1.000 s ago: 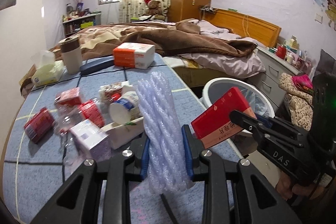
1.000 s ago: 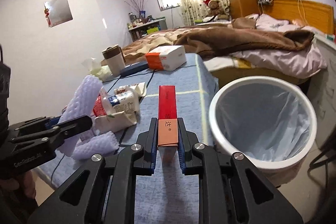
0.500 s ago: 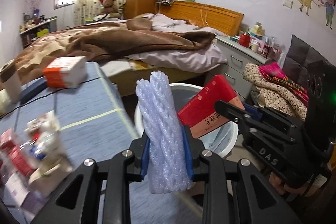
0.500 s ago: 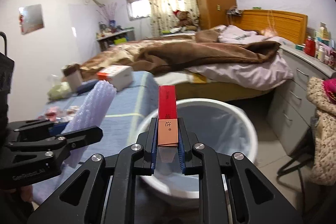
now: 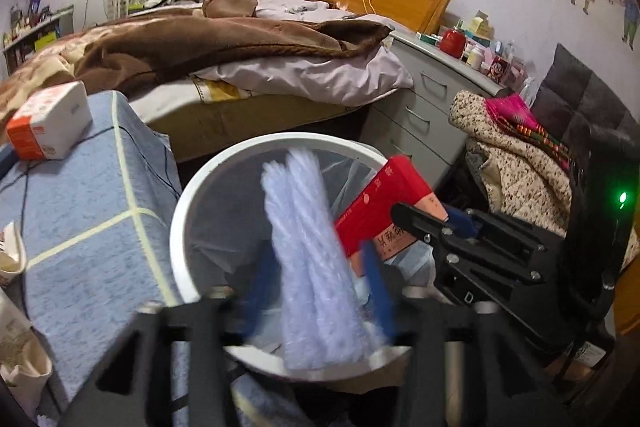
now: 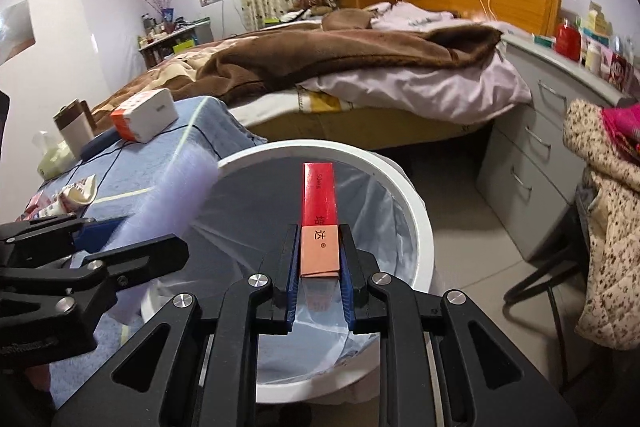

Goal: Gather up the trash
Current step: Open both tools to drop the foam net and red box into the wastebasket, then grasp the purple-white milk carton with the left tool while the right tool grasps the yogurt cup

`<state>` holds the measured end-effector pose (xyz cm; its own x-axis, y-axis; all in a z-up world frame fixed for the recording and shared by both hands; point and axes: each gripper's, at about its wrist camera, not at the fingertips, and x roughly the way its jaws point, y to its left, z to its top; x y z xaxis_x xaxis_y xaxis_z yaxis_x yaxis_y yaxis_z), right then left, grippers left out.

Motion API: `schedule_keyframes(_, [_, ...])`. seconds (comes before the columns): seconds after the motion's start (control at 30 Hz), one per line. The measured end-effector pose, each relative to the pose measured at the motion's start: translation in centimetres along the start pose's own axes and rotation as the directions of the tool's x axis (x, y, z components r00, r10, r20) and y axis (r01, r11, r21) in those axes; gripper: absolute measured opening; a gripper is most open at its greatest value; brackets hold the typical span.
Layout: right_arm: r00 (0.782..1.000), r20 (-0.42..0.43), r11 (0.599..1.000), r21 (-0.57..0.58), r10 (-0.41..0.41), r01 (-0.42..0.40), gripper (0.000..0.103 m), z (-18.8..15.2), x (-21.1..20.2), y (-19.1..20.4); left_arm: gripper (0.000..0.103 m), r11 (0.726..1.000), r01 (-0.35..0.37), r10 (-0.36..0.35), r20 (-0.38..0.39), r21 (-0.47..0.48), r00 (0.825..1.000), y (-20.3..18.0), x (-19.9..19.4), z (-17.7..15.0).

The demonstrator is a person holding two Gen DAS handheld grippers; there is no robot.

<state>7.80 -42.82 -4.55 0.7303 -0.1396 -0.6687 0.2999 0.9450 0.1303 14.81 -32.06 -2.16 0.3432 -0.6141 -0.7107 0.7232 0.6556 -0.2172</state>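
Observation:
A white bin (image 5: 176, 227) with a clear liner stands on the floor beside the table. Over its mouth, a rolled bubble wrap (image 5: 312, 267) shows blurred between the blue pads of my left gripper (image 5: 316, 291). The jaws are opening, and the pads stand off both sides of the roll. To the right, my right gripper (image 5: 420, 227) is shut on a red and orange box (image 5: 384, 203). In the right wrist view that gripper (image 6: 320, 267) holds the box (image 6: 319, 199) above the bin (image 6: 420, 219). The bubble wrap (image 6: 180, 187) is a blur at the left.
The blue-clothed table (image 5: 80, 207) lies left of the bin, with an orange and white box (image 5: 48, 125) and several wrappers (image 6: 76, 195). Behind are a bed (image 5: 240, 67) and grey drawers (image 5: 420, 115). A chair heaped with clothes (image 5: 520, 163) is at the right.
Both grippers have swung from over the table to over the bin. The left jaws, shut on the bubble wrap before, have spread away from it. The right grip on the box is unchanged.

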Motion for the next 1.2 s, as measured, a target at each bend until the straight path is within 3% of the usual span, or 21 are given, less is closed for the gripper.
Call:
schedule_keyframes(0.03, [1.0,-0.006,1.0,0.0,-0.005,0.006,0.019,0.0,0.1,-0.1,0.075,1.0,0.008,-0.008,0.003,-0.011,1.0,0.2,0.0,0.0])
schedule_keyframes(0.1, [1.0,-0.013,1.0,-0.003,-0.018,0.018,0.031,-0.1,0.1,-0.1,0.075,1.0,0.001,-0.001,0.01,-0.014,1.0,0.4,0.1,0.2])
schedule_keyframes(0.17, [1.0,-0.017,1.0,-0.004,-0.024,0.024,0.061,-0.2,0.2,-0.1,0.075,1.0,-0.017,0.017,0.009,-0.018,1.0,0.7,-0.1,0.1])
schedule_keyframes(0.2, [1.0,-0.016,1.0,-0.002,-0.024,0.024,0.063,-0.2,0.2,-0.2,0.075,1.0,-0.017,0.018,0.01,-0.025,1.0,0.9,-0.4,0.0])
schedule_keyframes(0.4, [1.0,0.013,1.0,0.014,-0.009,0.009,0.063,-0.2,-0.8,0.0,0.075,0.996,-0.081,0.082,0.026,-0.05,0.996,2.1,-2.5,-1.2])
schedule_keyframes(0.63, [0.997,0.073,0.999,-0.029,0.04,-0.038,0.063,-0.6,-3.3,2.9,0.075,0.984,-0.151,0.157,0.069,-0.093,0.985,4.3,-7.1,-3.8])
schedule_keyframes(0.73, [0.992,0.097,0.996,-0.048,0.084,-0.08,0.069,-0.8,-4.3,4.5,0.075,0.978,-0.167,0.179,0.095,-0.127,0.979,5.6,-9.6,-5.0])
schedule_keyframes(0.97, [0.977,0.14,0.984,-0.096,0.162,-0.15,0.071,-1.4,-5.9,8.4,0.078,0.953,-0.23,0.261,0.152,-0.2,0.953,8.8,-15.0,-8.3])
schedule_keyframes(1.2, [0.969,0.1,0.963,-0.171,0.227,-0.208,0.071,-2.1,-5.6,12.5,0.079,0.902,-0.325,0.381,0.169,-0.285,0.909,12.5,-19.2,-11.5])
